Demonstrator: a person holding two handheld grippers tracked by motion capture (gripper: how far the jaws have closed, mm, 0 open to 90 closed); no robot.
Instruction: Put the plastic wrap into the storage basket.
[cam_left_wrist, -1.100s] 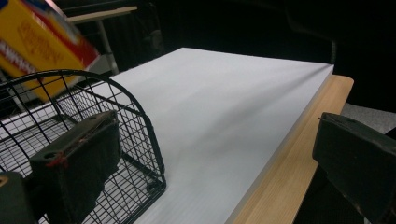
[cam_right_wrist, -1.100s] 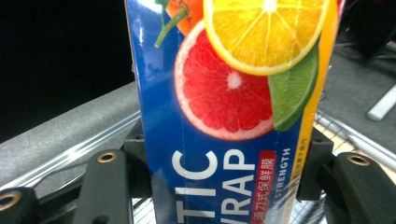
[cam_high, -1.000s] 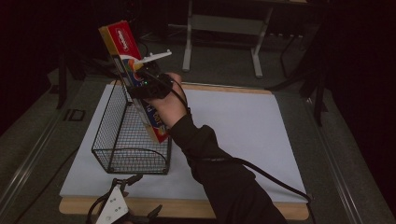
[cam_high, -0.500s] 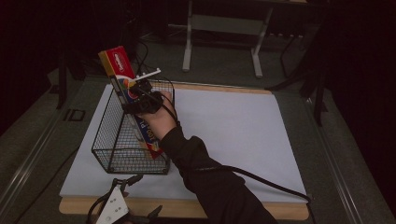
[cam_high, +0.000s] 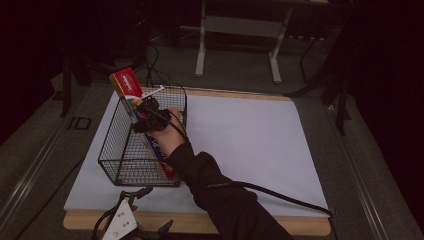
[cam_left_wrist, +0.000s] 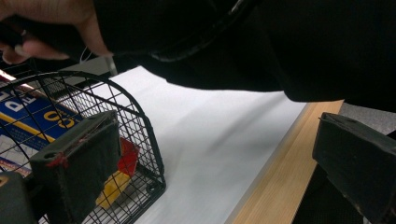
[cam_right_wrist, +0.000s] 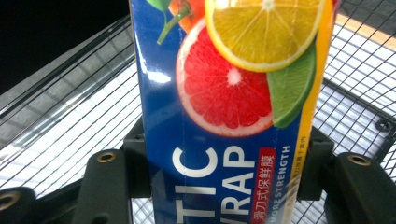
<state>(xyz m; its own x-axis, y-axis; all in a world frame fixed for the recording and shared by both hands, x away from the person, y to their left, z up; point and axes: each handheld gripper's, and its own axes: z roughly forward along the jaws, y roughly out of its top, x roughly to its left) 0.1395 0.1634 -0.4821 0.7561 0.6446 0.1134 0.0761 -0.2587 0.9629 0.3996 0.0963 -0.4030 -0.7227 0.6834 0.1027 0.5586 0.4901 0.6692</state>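
Observation:
A long blue plastic-wrap box (cam_high: 127, 83) with citrus pictures leans inside a black wire basket (cam_high: 116, 142). Its red top end sticks out over the basket's far left rim, and its lower end is near the front right corner. My right gripper (cam_high: 145, 118) is shut on the box's middle, above the basket. In the right gripper view the box (cam_right_wrist: 224, 93) sits clamped between the pads (cam_right_wrist: 136, 163). Near the table's front edge my left gripper (cam_high: 152, 210) is open and holds nothing. In its own view the left gripper (cam_left_wrist: 217, 140) has the basket (cam_left_wrist: 149, 140) just beyond its left jaw.
The basket stands on the left part of a white mat (cam_high: 250, 135) over a wooden table (cam_high: 270, 225). The person's dark sleeve (cam_high: 220, 195) crosses the mat from the front. A cable (cam_high: 285, 197) trails to the right. Beyond the table stands a metal frame (cam_high: 237, 25).
My right gripper has come down and toward the front with the box, sinking its lower end deeper into the basket. The left gripper has stayed in place.

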